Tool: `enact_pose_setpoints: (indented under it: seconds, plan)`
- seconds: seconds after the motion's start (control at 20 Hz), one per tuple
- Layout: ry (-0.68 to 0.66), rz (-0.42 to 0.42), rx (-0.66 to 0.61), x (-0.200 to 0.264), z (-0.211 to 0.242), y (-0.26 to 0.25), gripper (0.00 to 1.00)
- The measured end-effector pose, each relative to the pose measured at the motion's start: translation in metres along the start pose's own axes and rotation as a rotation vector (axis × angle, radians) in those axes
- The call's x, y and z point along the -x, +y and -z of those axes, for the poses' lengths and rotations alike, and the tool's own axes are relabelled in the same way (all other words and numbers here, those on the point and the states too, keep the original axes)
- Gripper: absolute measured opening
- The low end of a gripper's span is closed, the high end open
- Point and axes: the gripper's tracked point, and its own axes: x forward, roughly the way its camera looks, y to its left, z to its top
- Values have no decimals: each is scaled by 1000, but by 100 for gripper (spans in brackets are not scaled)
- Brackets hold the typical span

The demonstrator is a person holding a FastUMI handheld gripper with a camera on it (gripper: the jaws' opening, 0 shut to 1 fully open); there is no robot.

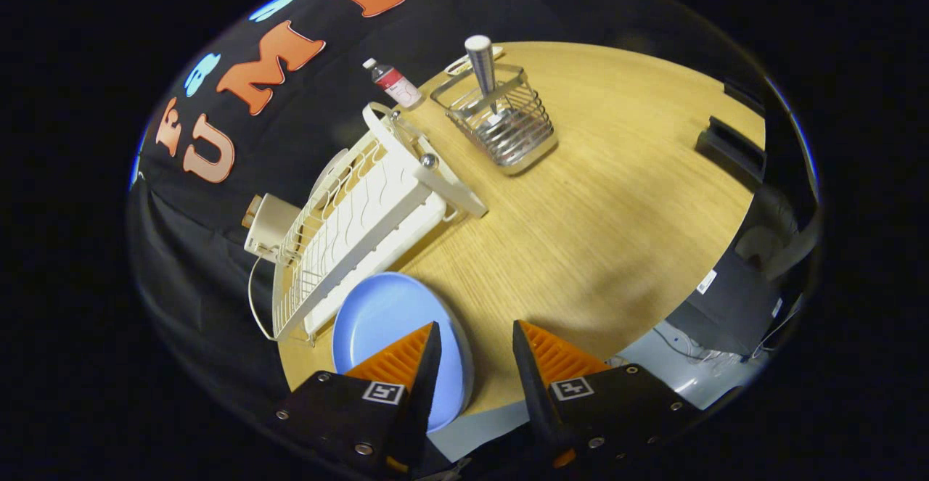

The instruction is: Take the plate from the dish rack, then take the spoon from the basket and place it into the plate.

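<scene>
The plate (385, 321) lies flat on the bench (617, 198), just beside the near end of the dish rack (355, 227) and outside it, so the first step of the task is judged complete. The gripper (475, 339) sits above the near edge of the bench with its fingers (410, 358) spread apart; nothing is held between them. One finger overlaps the plate in the gripper view, but whether it touches the plate cannot be told; the other finger stands over bare bench beside the plate. The spoon (483, 67) stands upright in the wire basket (501, 122), handle end up, well beyond the fingers at the far side of the bench and past the far end of the dish rack. It is untouched, so the second step is not yet begun. Remaining work, as judged from this layout: carry the open fingers across the bench to the basket, close them on the exposed handle, lift the spoon straight up until it clears the wire rim, return to the plate and set the spoon into it. A small bottle (392, 83) stands near the basket at the far edge of the bench and a pale box (272, 223) with a cable sits behind the dish rack; neither lies on the direct path between plate and basket.
</scene>
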Motion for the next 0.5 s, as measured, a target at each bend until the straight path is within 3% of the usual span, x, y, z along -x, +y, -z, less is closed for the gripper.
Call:
enact_pose_setpoints:
  seconds: [0.15,0.25,0.5]
  plan:
    - [-87,47,105,5,-43,-11,83]
    - [-165,90,194,8,-76,-18,92]
    - [-331,152,388,16,-143,-25,98]
